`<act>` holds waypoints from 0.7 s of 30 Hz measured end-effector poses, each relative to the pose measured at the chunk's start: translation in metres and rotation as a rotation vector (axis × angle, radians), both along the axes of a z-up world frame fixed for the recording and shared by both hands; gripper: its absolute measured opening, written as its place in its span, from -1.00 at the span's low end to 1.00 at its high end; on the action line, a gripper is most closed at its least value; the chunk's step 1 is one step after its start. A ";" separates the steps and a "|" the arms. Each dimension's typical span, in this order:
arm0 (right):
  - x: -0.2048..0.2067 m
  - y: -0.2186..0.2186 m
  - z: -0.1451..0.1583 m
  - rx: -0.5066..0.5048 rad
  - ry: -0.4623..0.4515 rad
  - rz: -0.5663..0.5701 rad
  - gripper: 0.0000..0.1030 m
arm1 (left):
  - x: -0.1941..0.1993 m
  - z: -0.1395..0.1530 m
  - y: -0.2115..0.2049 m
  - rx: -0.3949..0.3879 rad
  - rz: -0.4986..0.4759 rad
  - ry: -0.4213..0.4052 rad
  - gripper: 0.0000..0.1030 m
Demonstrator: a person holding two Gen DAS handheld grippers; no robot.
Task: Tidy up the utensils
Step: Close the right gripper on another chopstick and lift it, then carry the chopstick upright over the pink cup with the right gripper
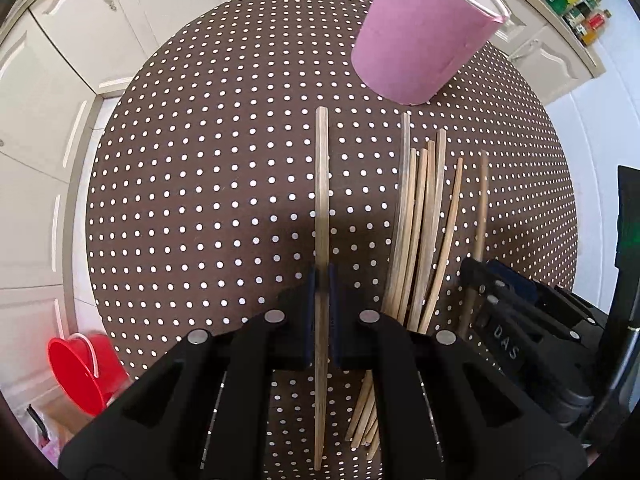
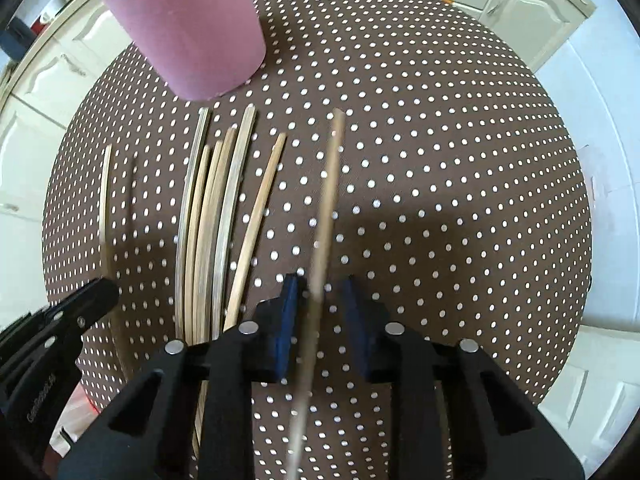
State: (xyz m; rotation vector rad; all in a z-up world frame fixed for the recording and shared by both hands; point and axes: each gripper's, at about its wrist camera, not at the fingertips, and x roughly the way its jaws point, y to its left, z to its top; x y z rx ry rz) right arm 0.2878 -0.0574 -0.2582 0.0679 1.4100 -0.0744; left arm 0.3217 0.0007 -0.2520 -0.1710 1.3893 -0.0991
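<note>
My left gripper [image 1: 322, 280] is shut on a single wooden chopstick [image 1: 322, 184], which lies lengthwise between its pads over the brown dotted round table [image 1: 200, 160]. To its right is a loose bundle of several chopsticks [image 1: 420, 216]. A pink cup [image 1: 424, 36] stands beyond them with a stick in it. My right gripper [image 2: 320, 312] points down over another chopstick [image 2: 328, 200], which looks blurred. Its blue pads [image 2: 290, 320] stand either side of the chopstick with gaps showing. In the right wrist view the bundle [image 2: 212, 216], the cup [image 2: 192, 24] and the left gripper [image 2: 98, 294] are on the left.
The round table ends close on every side, with white cabinets [image 1: 80, 12] around it. A red bucket [image 1: 80, 368] sits on the floor at the lower left. Bottles [image 1: 580, 8] line a counter at the far right. The right half of the table [image 2: 460, 180] bears only cloth.
</note>
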 end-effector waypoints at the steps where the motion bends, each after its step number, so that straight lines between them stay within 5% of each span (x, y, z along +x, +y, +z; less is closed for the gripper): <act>1: 0.001 -0.001 0.000 0.010 -0.009 -0.014 -0.78 | 0.002 0.000 0.000 0.000 0.002 -0.002 -0.86; 10: 0.001 -0.033 0.010 0.212 -0.109 -0.181 -0.89 | -0.030 0.021 0.030 -0.008 0.004 -0.056 -0.86; 21: -0.006 -0.023 0.081 0.252 -0.367 -0.115 -0.90 | -0.041 0.081 0.024 0.009 -0.005 -0.220 -0.86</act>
